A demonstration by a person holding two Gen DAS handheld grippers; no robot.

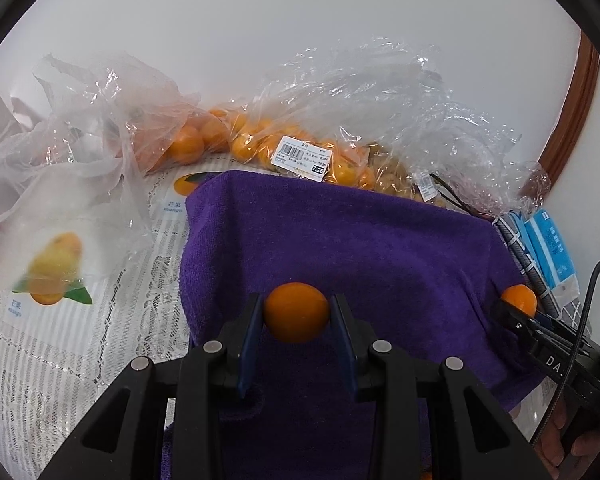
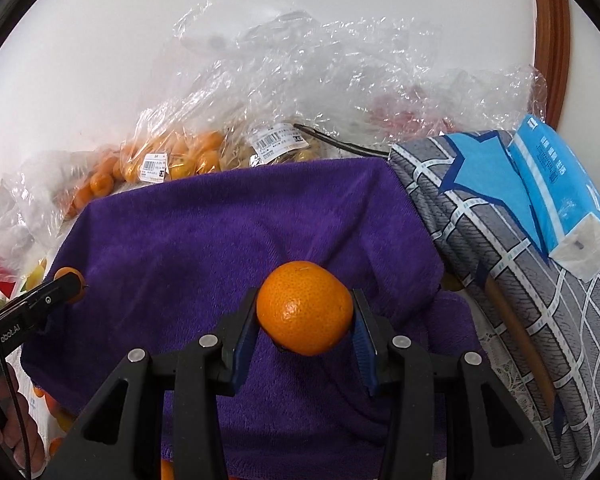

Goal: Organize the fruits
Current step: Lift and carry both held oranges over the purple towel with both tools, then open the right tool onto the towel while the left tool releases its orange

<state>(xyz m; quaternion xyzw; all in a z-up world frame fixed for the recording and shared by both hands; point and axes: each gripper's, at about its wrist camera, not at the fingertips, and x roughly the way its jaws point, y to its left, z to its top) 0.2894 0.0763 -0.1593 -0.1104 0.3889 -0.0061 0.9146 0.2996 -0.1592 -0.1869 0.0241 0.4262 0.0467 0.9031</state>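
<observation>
My left gripper point(image 1: 297, 312) is shut on a small orange mandarin point(image 1: 296, 311), held just above a purple towel point(image 1: 340, 240). My right gripper point(image 2: 305, 312) is shut on a larger mandarin point(image 2: 304, 308) over the same purple towel point(image 2: 220, 240). Each gripper also shows in the other's view: the right gripper point(image 1: 518, 308) with its mandarin point(image 1: 520, 298) at the towel's right edge, the left gripper point(image 2: 70, 284) at the towel's left edge. Behind the towel lies a clear bag of mandarins point(image 1: 260, 140) with a price label point(image 1: 302, 158).
Crumpled clear plastic bags point(image 1: 400, 100) pile up against the white wall. A white bag showing a mango point(image 1: 56, 260) lies left on a lace tablecloth point(image 1: 60, 360) with fruit cards. A grey patterned cushion point(image 2: 500, 240) with a blue tissue pack point(image 2: 560, 200) sits right.
</observation>
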